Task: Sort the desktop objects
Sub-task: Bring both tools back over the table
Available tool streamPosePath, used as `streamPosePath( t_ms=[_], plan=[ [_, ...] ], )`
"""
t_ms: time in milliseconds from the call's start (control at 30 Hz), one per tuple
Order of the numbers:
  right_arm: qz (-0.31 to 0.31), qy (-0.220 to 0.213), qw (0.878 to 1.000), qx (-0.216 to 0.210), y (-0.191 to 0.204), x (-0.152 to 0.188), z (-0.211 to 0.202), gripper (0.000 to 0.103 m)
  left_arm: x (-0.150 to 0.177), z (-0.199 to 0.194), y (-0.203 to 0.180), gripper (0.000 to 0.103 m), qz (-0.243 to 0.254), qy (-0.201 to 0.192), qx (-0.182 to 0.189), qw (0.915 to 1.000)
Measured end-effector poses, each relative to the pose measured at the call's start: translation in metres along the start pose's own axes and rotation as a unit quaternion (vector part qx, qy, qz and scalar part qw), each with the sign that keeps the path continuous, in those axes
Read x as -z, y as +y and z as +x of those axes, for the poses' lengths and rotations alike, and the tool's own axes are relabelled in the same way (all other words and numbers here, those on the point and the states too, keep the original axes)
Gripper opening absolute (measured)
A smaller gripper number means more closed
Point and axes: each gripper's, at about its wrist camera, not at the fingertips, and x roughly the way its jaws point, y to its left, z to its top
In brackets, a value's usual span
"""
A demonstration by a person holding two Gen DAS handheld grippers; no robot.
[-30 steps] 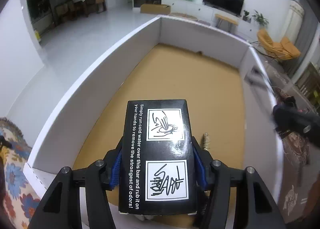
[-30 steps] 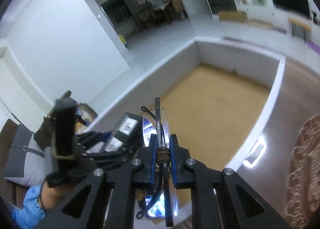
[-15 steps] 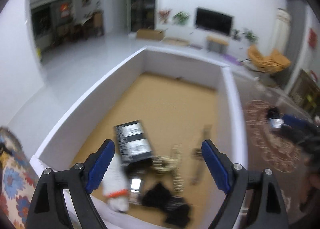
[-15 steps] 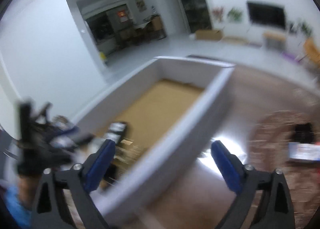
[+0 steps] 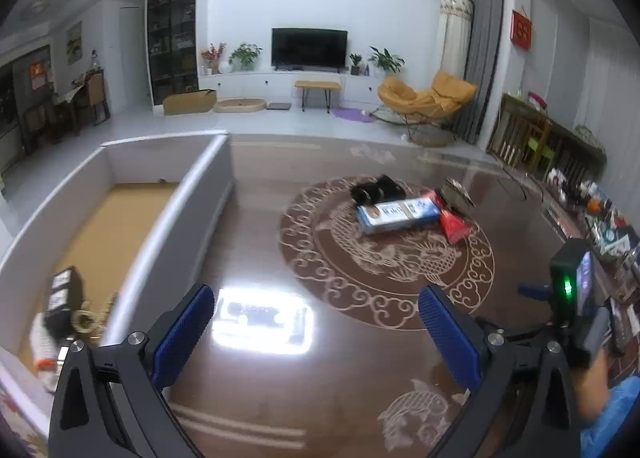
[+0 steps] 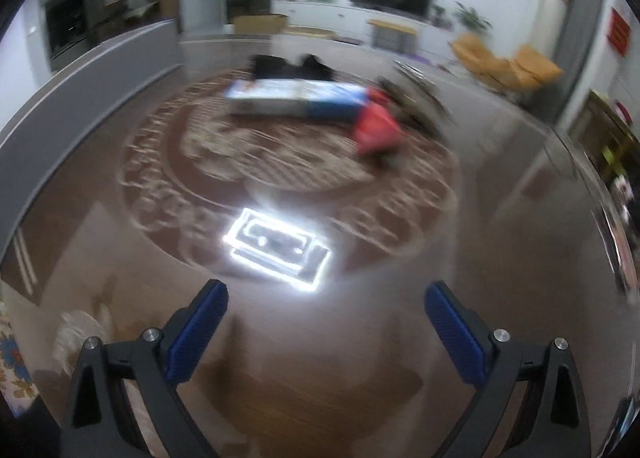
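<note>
My left gripper point(image 5: 316, 334) is open and empty above the dark brown table point(image 5: 320, 410). My right gripper point(image 6: 326, 332) is open and empty too; its body shows at the right of the left wrist view point(image 5: 572, 290). A white-walled box point(image 5: 188, 218) at the left holds a black carton point(image 5: 62, 298), a coiled cord point(image 5: 82, 320) and other small items. On the table's round pattern lie a blue-and-white carton point(image 5: 400, 214), a red packet point(image 5: 454, 227), a black object point(image 5: 376, 188) and a dark bundle point(image 5: 456, 194). The right wrist view shows them blurred: the carton point(image 6: 296, 98), the red packet point(image 6: 376, 126).
A bright lamp reflection point(image 5: 260, 322) sits on the glossy table between my fingers. A cluttered shelf point(image 5: 600, 214) runs along the right side. A patterned cloth point(image 6: 12, 362) lies at the near left edge. The living room lies beyond.
Both grippers opened and let go: the black carton and the item held by the right gripper left the jaws. Both then swung right, away from the box, toward the table's middle.
</note>
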Motion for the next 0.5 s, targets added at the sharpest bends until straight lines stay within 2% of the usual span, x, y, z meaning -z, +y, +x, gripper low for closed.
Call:
streamPosePath(
  t_ms=[100, 233, 500],
  plan=[
    [0.017, 0.008, 1.000, 0.010, -0.016, 0.009, 0.000, 0.099, 0.008, 0.026, -0.021, 0.103, 0.011, 0.014, -0.010, 0.9998],
    [0.033, 0.004, 0.999, 0.002, -0.019, 0.013, -0.002, 0.099, 0.020, 0.069, -0.035, 0.103, 0.012, 0.037, -0.012, 0.9992],
    [0.058, 0.011, 0.998, -0.009, -0.029, 0.016, -0.002, 0.103, 0.047, 0.146, -0.058, 0.103, 0.069, 0.117, -0.013, 0.9906]
  ],
)
